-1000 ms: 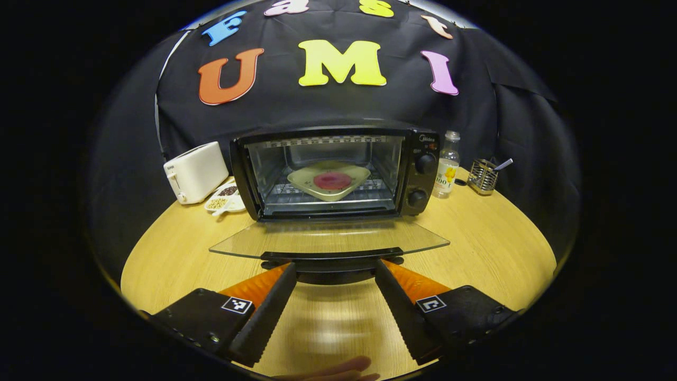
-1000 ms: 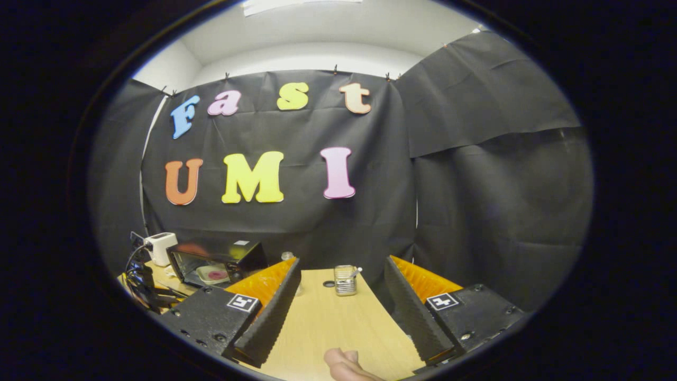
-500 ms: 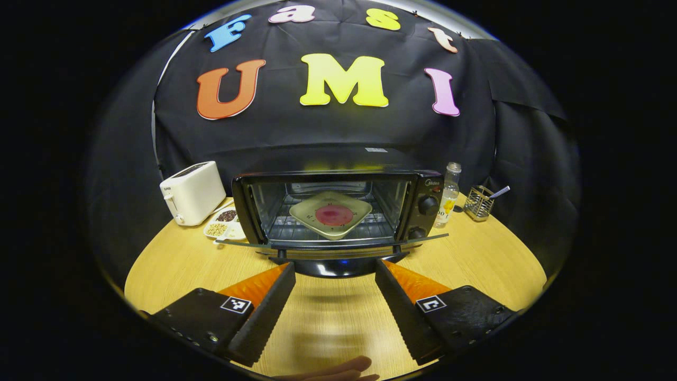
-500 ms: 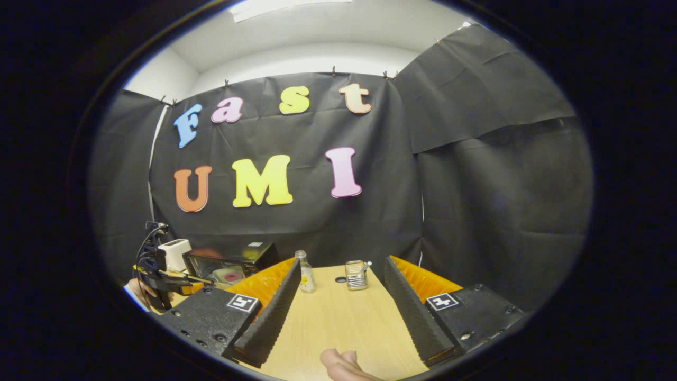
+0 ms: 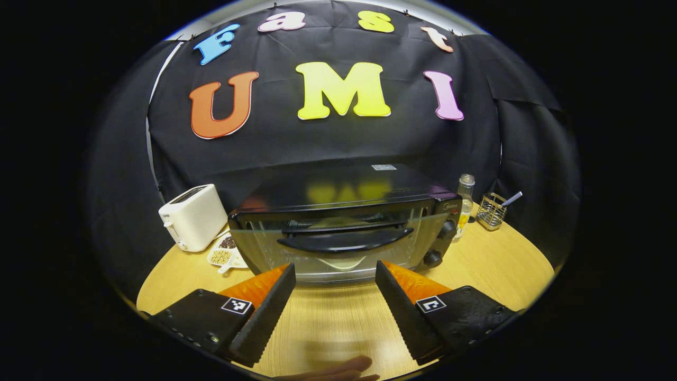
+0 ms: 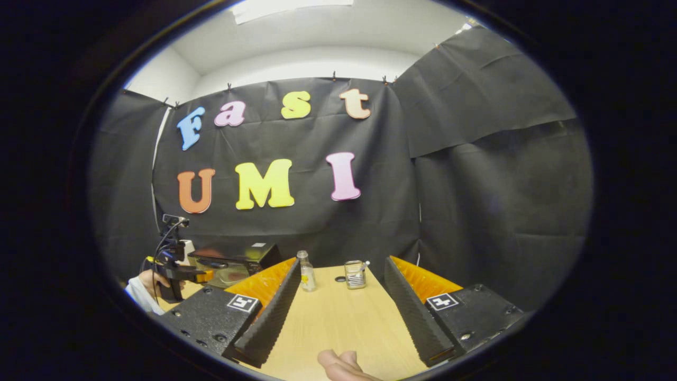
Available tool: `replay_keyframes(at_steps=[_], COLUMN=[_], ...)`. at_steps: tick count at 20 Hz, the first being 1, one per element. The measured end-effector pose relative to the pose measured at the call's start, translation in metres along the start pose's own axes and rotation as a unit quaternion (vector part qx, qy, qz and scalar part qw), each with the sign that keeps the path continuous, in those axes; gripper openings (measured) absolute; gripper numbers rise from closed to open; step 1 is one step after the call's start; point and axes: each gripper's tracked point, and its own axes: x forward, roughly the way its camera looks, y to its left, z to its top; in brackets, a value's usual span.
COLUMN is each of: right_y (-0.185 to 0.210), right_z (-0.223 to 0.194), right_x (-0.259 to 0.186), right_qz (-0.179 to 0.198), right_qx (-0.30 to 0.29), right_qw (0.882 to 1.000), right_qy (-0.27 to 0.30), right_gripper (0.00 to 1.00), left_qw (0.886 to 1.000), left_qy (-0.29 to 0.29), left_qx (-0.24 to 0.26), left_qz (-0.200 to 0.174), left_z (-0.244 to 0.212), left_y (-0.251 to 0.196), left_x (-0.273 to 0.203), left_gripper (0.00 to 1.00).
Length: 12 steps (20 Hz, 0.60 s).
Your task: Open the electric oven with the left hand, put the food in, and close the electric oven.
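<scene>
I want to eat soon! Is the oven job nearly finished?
Nearly. The plate of food sits inside the oven, seen through the glass door, which stands almost upright with its handle facing out. The left tool is open, in front of the door, gripping nothing. Whether the door is fully shut can't be told; it may need a last push.

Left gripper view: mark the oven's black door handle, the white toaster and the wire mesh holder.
black door handle [image 5: 345, 242], left gripper view, middle of the curved bar.
white toaster [image 5: 193, 217], left gripper view, its front side.
wire mesh holder [image 5: 490, 211], left gripper view, its mesh wall.
</scene>
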Motion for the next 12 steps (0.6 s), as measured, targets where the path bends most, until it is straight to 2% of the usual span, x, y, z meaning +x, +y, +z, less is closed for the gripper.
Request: replay_keyframes(at_steps=[6,9,12], right_y=[0.006,0.008,0.015], right_z=[-0.004,-0.004,-0.001], right_x=[-0.017,-0.027,-0.033], right_qz=[0.003,0.005,0.011], right_qx=[-0.003,0.001,0.011], right_qw=[1.0,1.0,1.0], right_qy=[0.004,0.001,-0.009], right_gripper=[0.96,0.96,0.96], left_qw=[1.0,0.999,0.999], left_qy=[0.004,-0.013,-0.046], left_qx=[-0.028,-0.031,-0.021], left_qz=[0.003,0.0,0.015], left_z=[-0.003,0.005,0.022], left_y=[0.005,0.004,0.009], left_x=[-0.01,-0.041,-0.087], left_gripper=[0.97,0.96,0.96])
